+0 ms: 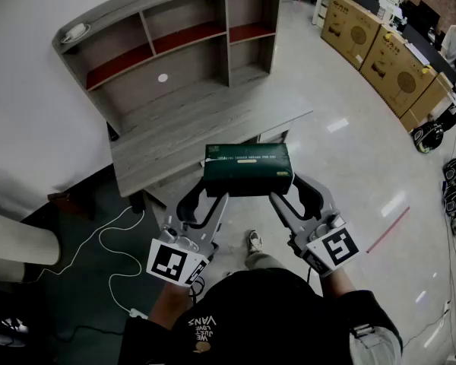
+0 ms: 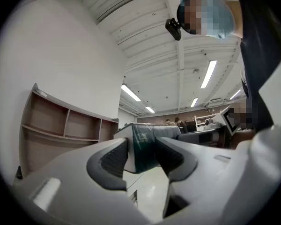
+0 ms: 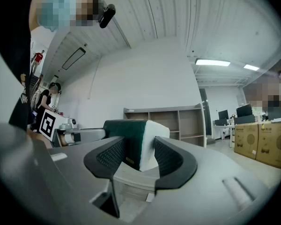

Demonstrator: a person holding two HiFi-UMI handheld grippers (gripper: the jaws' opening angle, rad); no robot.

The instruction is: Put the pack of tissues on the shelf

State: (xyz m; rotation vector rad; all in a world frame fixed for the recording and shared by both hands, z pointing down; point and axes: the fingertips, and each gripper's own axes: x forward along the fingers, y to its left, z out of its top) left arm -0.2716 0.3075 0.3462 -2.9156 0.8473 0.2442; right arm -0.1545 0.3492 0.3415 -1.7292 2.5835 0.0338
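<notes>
Two grippers clamped on pack of tissues [image 1: 248,167]: left gripper [image 1: 207,196] at one end, right gripper [image 1: 291,191] at other. Pack held level in air, in front of shelf [image 1: 184,38], off its surfaces.

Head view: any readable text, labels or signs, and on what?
"VANS", seen upside down, on the black shirt; the smaller lines beside it are unreadable.
Pack: one line of white print on the green top, too blurred to read.
Cardboard boxes: dark logos, too small to read.
Left cube, right cube: square black-and-white markers, no words.
</notes>
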